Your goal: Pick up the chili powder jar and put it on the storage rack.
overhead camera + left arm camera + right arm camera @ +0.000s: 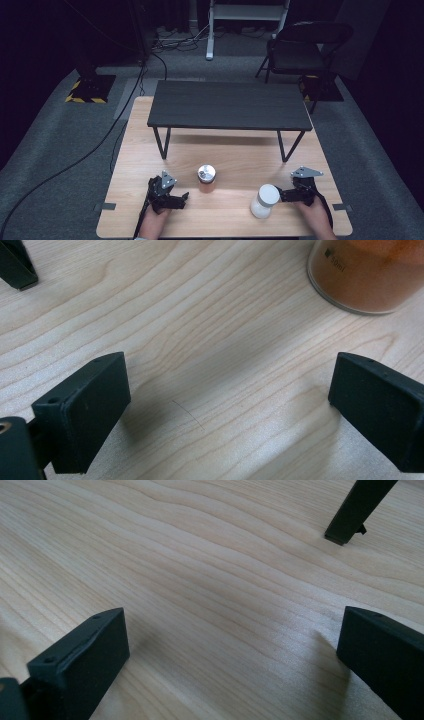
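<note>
A small jar (206, 177) with a silver lid and orange powder inside stands on the wooden table (240, 160). My left gripper (183, 197) rests just to its left, a little nearer the front edge. In the left gripper view the jaws of my left gripper (227, 405) stand wide apart over bare wood, with the jar (365, 275) ahead at the upper right. A white bottle (264, 200) stands near the front edge, right beside my right gripper (281, 195). My right gripper (230, 650) is open with nothing between its fingers.
A low black shelf (230, 105) on thin legs spans the far half of the table. One leg (17, 265) shows in the left gripper view and another leg (357, 510) in the right gripper view. A black chair (300, 50) stands on the carpet beyond.
</note>
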`<state>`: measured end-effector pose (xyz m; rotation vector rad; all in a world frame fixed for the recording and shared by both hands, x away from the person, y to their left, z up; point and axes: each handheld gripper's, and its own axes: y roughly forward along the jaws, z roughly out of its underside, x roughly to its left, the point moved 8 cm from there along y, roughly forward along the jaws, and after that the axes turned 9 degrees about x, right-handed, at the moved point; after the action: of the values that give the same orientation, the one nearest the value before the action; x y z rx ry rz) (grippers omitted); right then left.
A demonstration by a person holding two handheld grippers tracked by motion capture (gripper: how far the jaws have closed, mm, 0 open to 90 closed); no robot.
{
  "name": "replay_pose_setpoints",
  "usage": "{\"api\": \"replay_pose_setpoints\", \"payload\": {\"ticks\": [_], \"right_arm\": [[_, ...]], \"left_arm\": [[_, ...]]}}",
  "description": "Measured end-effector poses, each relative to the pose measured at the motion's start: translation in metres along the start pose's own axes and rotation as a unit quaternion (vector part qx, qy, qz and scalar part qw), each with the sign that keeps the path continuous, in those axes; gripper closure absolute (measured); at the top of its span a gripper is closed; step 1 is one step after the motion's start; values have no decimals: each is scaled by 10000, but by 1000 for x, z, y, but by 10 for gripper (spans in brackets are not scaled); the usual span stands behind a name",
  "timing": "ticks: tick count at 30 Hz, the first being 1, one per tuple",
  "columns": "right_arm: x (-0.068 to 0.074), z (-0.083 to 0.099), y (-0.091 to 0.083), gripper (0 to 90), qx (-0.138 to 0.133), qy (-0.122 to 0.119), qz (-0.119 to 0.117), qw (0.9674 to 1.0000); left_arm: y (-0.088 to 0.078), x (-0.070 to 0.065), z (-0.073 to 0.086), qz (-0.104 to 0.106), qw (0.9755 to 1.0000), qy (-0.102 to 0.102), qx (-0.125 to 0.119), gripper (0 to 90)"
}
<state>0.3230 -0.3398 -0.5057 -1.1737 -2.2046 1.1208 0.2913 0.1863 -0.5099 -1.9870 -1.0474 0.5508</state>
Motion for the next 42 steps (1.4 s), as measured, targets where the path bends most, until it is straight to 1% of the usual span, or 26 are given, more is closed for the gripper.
{"api": "replay_pose_setpoints", "payload": {"ticks": [26,29,30,31,34,36,37,40,42], "right_arm": [[0,-1,1,0,5,43,32,10000],[1,-1,0,0,1,55,44,10000],[1,-1,0,0,1,56,45,10000],[1,-1,0,0,1,56,45,10000],[1,0,0,0,0,56,45,10000],[1,0,0,0,2,63,45,10000],[1,0,0,0,2,62,45,10000],[1,0,0,0,2,63,44,10000],[1,0,0,0,3,63,45,10000]], "left_arm": [[-1,1,1,-4,10000,-8,6,32],[-2,1,2,-46,10000,-77,-44,49],[-4,1,2,-51,9999,-63,-112,47],[-4,1,2,-51,9999,-63,-112,47],[-10,1,4,-9,9990,-104,-440,41],[-15,-1,5,5,9974,-93,-721,34],[-18,-2,6,10,9964,-39,-845,33],[-25,-5,8,-6,9928,3,-1200,32],[-30,-8,10,-6,9889,12,-1485,32]]}}
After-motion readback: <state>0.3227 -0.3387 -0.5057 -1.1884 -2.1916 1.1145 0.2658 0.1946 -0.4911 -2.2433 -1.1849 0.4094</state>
